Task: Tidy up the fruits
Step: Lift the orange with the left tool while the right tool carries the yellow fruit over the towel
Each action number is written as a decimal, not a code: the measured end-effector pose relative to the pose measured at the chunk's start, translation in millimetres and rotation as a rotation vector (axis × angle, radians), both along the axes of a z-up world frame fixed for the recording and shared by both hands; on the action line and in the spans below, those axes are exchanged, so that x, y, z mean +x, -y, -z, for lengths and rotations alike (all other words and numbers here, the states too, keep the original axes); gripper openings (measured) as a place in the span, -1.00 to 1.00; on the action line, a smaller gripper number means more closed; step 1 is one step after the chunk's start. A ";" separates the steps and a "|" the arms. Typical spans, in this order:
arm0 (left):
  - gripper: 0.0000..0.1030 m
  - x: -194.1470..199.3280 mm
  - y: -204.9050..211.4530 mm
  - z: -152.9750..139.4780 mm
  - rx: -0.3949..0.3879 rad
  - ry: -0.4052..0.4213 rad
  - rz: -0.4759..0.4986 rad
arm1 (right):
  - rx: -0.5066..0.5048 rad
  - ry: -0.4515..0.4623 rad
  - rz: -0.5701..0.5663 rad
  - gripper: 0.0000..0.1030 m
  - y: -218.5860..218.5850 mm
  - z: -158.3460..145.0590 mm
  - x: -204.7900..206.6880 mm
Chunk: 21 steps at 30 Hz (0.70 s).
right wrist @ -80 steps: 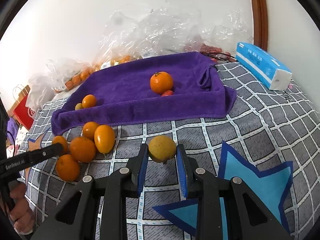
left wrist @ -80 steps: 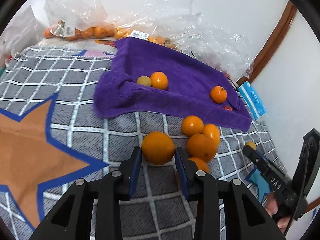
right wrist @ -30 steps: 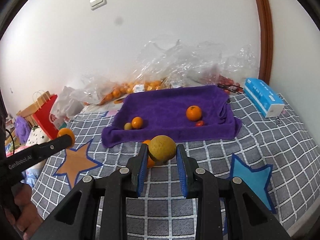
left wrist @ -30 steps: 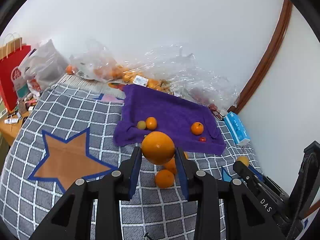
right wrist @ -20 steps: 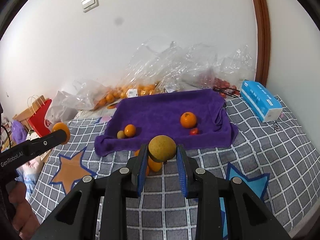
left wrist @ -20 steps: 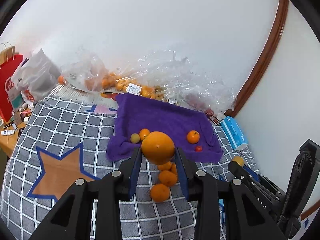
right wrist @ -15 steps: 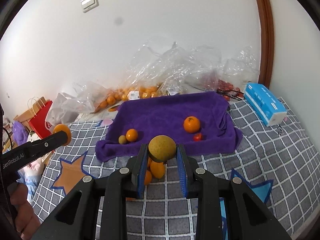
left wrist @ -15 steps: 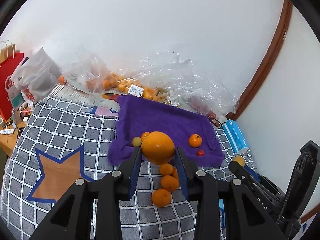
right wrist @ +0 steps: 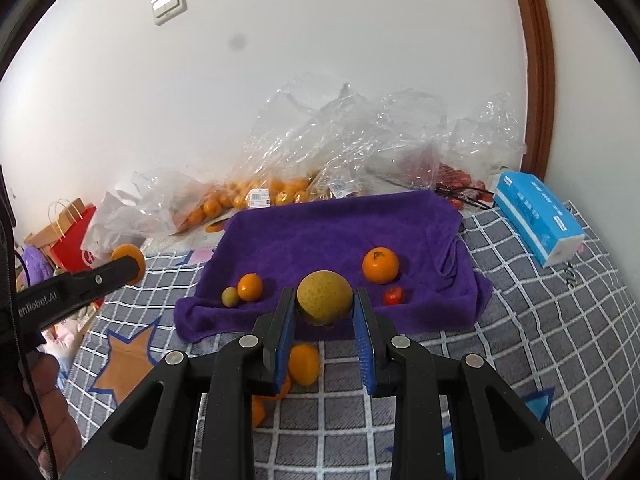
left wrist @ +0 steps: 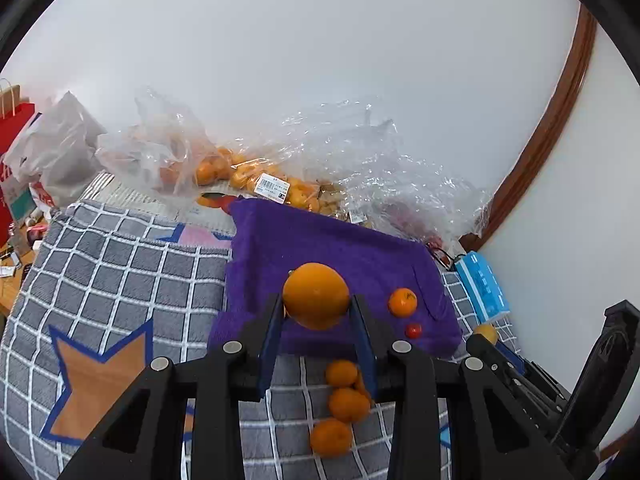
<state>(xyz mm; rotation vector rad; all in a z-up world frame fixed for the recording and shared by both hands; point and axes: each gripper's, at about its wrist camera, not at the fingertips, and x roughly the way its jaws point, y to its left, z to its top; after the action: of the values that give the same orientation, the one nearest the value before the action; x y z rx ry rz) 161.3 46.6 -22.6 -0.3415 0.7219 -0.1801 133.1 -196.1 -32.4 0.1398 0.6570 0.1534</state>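
My left gripper (left wrist: 316, 306) is shut on a large orange (left wrist: 316, 295), held in the air over the near edge of the purple towel (left wrist: 332, 248). My right gripper (right wrist: 325, 304) is shut on a yellow-green round fruit (right wrist: 325, 297), also raised in front of the purple towel (right wrist: 340, 232). On the towel lie a tangerine (right wrist: 380, 265), a small red fruit (right wrist: 393, 295), a small orange (right wrist: 250, 287) and a little green fruit (right wrist: 230, 297). Several oranges (left wrist: 342, 400) sit on the checked blanket just before the towel.
Clear plastic bags of oranges (left wrist: 240, 172) lie behind the towel against the white wall. A blue tissue box (right wrist: 538, 216) sits at the right, a red paper bag (right wrist: 68, 244) at the left. The grey checked blanket (right wrist: 540, 340) has star patches. A hand (right wrist: 40, 408) holds the left gripper.
Both grippers have moved forward toward the towel with their fruits still held; the towel and the fruits on it now look larger and nearer.
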 end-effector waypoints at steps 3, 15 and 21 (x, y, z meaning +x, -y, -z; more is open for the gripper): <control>-0.37 15.0 3.3 3.5 0.016 0.009 -0.002 | -0.018 0.011 0.001 -0.45 0.4 2.9 12.6; -0.37 76.1 17.9 34.1 0.034 0.008 0.012 | -0.033 0.023 -0.010 -0.45 -2.9 23.4 80.8; -0.37 94.8 17.5 54.3 -0.002 0.026 -0.003 | -0.017 0.019 -0.008 -0.45 -2.4 39.0 107.7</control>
<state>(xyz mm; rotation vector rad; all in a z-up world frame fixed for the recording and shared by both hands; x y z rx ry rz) 256.1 29.2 -76.9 -0.3418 0.6956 -0.1826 240.7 -193.7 -71.5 0.1195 0.6397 0.1570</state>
